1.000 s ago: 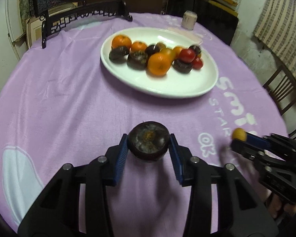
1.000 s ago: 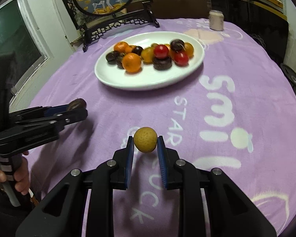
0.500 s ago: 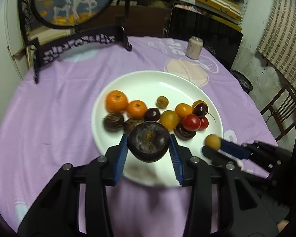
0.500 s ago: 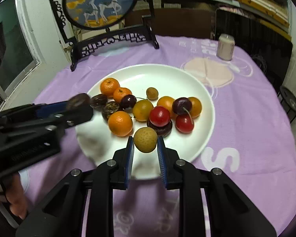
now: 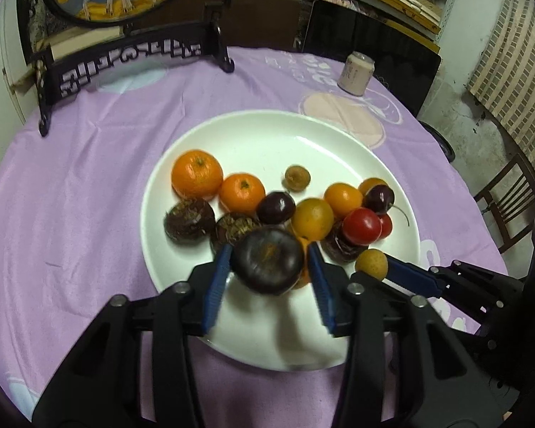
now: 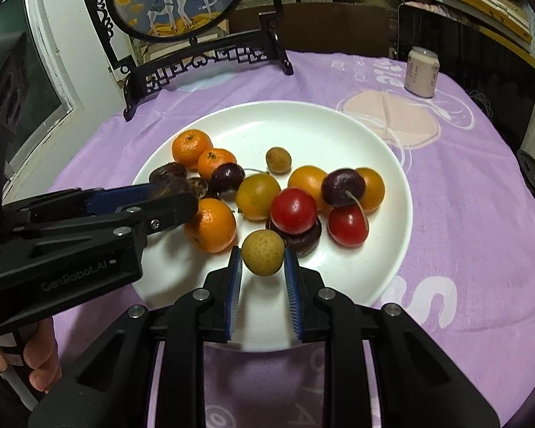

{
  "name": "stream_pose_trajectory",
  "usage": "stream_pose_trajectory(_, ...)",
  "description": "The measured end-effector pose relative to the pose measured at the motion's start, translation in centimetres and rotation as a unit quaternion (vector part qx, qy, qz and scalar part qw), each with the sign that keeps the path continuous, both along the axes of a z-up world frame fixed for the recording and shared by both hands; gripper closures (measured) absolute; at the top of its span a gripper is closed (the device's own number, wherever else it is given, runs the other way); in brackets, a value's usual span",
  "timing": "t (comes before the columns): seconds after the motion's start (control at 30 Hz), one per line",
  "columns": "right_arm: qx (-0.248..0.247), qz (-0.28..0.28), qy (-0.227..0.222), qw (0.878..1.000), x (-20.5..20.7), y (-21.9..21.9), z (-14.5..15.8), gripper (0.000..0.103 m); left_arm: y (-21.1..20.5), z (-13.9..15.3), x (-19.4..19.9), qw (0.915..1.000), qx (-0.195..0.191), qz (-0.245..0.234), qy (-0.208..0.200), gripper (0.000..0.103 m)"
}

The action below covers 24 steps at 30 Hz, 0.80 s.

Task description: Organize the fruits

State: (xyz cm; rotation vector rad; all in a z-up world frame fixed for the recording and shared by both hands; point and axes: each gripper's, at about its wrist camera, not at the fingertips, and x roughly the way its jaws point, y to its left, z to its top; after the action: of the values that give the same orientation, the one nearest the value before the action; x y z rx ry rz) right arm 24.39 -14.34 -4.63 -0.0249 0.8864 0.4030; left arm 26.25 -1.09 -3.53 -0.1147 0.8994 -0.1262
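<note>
Left wrist view: left gripper (image 5: 267, 267) fingers clenched on dark round fruit (image 5: 267, 265), held over near part of white plate (image 5: 339, 139). Right gripper (image 6: 262, 265) grasping small yellow fruit (image 6: 263, 252) above same plate. Plate on counter already holds oranges, tomatoes, dark fruits; these two judged last, not yet set down.

Your plate (image 6: 381, 142) reads as glossy white glazed ware. Soft matt lilac cloth (image 6: 463, 214) covers the surface. Tomato (image 6: 293, 210) skin is smooth and shiny; tangerine (image 5: 196, 173) peel is dimpled. Your tongs look like matt black plastic, with ribbed blue pads (image 6: 234, 285).
</note>
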Motion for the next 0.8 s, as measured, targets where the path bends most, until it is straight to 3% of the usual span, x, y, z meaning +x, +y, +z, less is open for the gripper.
stream_pose_trajectory(0.03,-0.003,-0.006,-0.007,1.0,-0.1,-0.1,0.1,0.05,-0.1,0.2,-0.2,1.0,0.001,0.0,-0.005,0.039)
stream_pose_trajectory(0.07,-0.005,-0.012,-0.016,1.0,-0.2,-0.2,0.1,0.046,0.0,0.5,-0.4,0.9999,-0.001,0.002,-0.01,0.032)
stream_pose_trajectory(0.17,-0.013,-0.032,-0.034,0.999,-0.7,-0.7,0.4,0.039,0.2,1.2,-1.0,0.9998,-0.01,0.007,-0.017,0.031)
stream_pose_trajectory(0.27,-0.004,-0.046,-0.033,0.998,-2.1,-1.7,1.1,0.031,0.8,2.0,-2.5,0.9994,-0.017,0.016,-0.024,0.019)
stream_pose_trajectory(0.43,-0.016,-0.064,-0.051,0.997,-6.3,-2.8,2.7,0.007,1.4,4.2,-7.3,0.9978,-0.009,0.016,-0.063,0.005)
stream_pose_trajectory(0.53,-0.035,-0.079,-0.052,0.995,-8.6,-3.2,3.1,0.004,1.4,4.7,-10.7,0.9971,0.017,0.014,-0.073,0.002)
stream_pose_trajectory(0.8,-0.035,-0.068,-0.057,0.995,-13.2,-2.8,3.9,0.004,1.4,5.3,-16.7,0.9959,0.032,0.021,-0.082,0.002)
